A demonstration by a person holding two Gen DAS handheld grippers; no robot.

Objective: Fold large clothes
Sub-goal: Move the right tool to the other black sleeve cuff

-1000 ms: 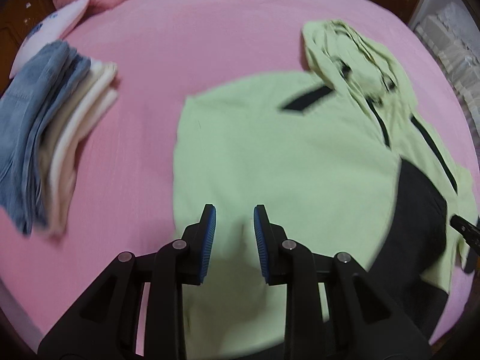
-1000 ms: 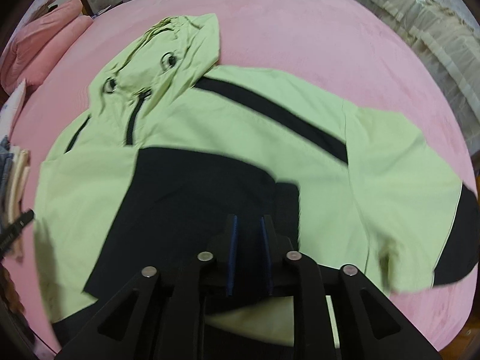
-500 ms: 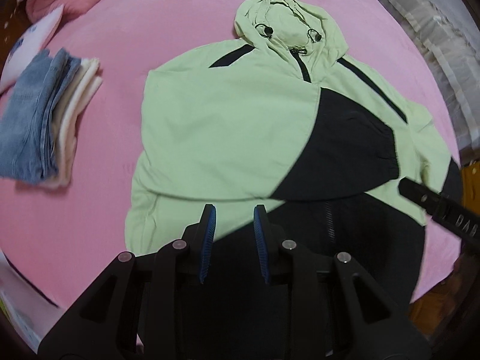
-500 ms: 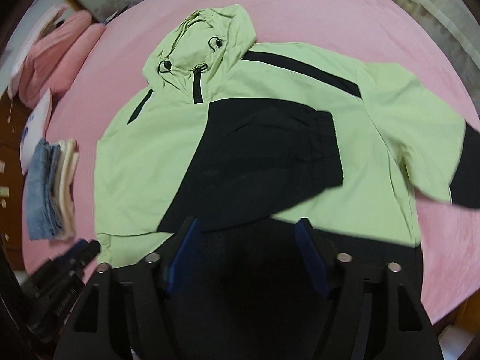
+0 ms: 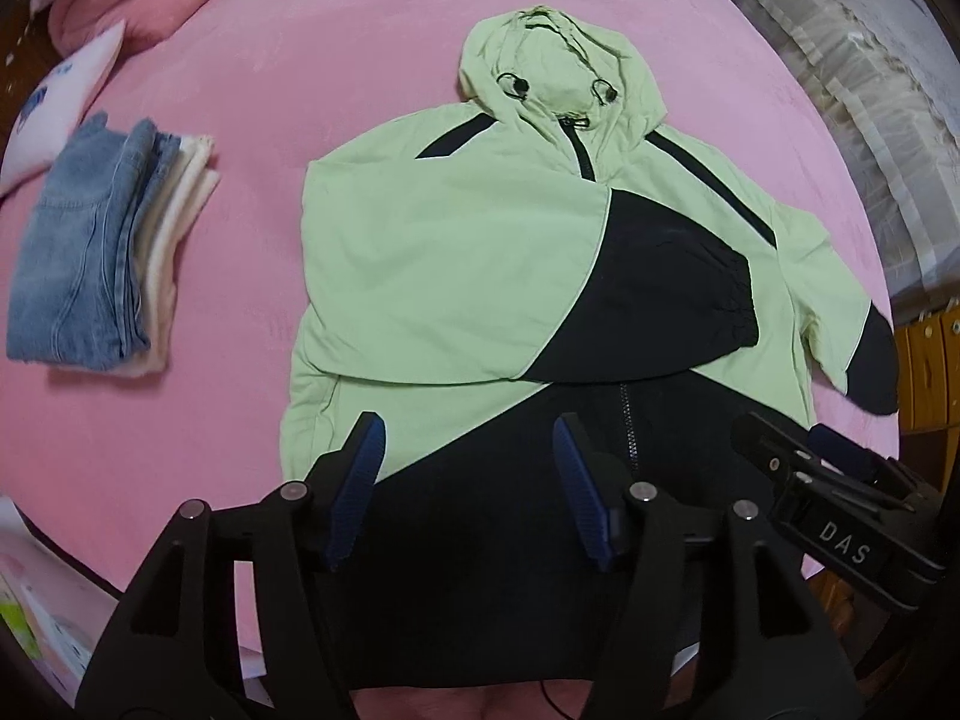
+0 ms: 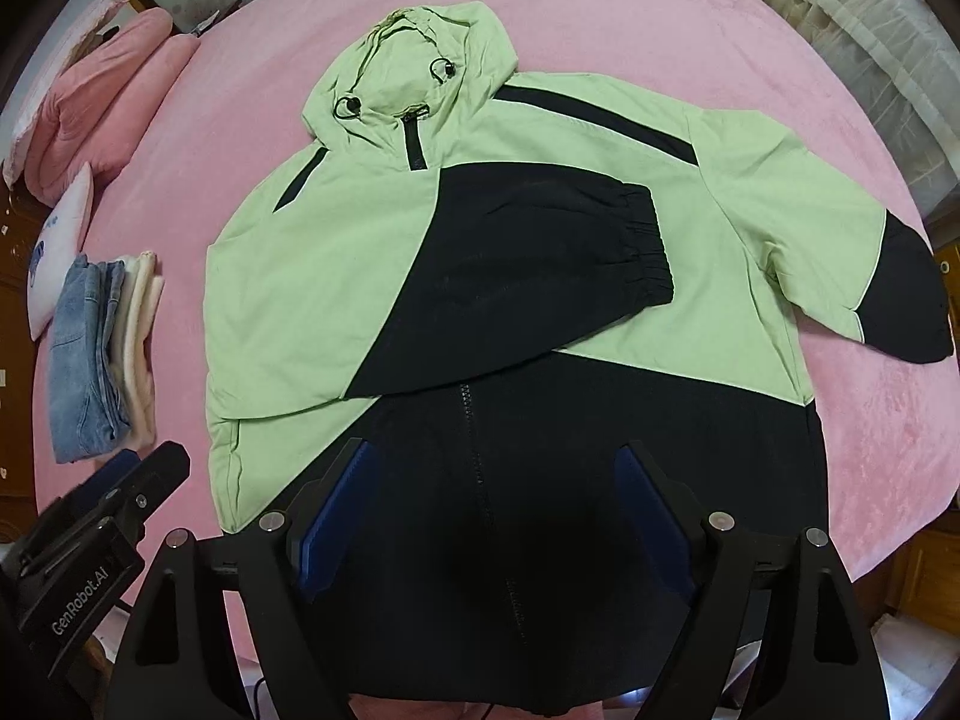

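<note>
A light-green and black hooded jacket (image 5: 456,258) (image 6: 312,276) lies front up on the pink bed, hood toward the far side. One sleeve (image 5: 672,294) (image 6: 540,264) is folded across the chest, its black cuff to the right. The other sleeve (image 6: 864,276) sticks out to the right. My left gripper (image 5: 468,480) hangs above the jacket's black hem, its jaws opening with nothing between them. My right gripper (image 6: 498,504) is also above the hem, jaws opening wide and empty. Each gripper shows at the edge of the other's view.
A stack of folded clothes, blue jeans (image 5: 78,258) (image 6: 84,354) on cream garments, lies on the bed left of the jacket. A white pillow (image 6: 60,246) and a pink quilt (image 6: 102,96) sit at the far left. Wooden furniture (image 6: 924,576) stands past the right bed edge.
Both grippers rose and pulled back from the jacket, leaving the sleeve lying across the chest. The right jaws went from nearly shut to wide; the left jaws spread in the last half second.
</note>
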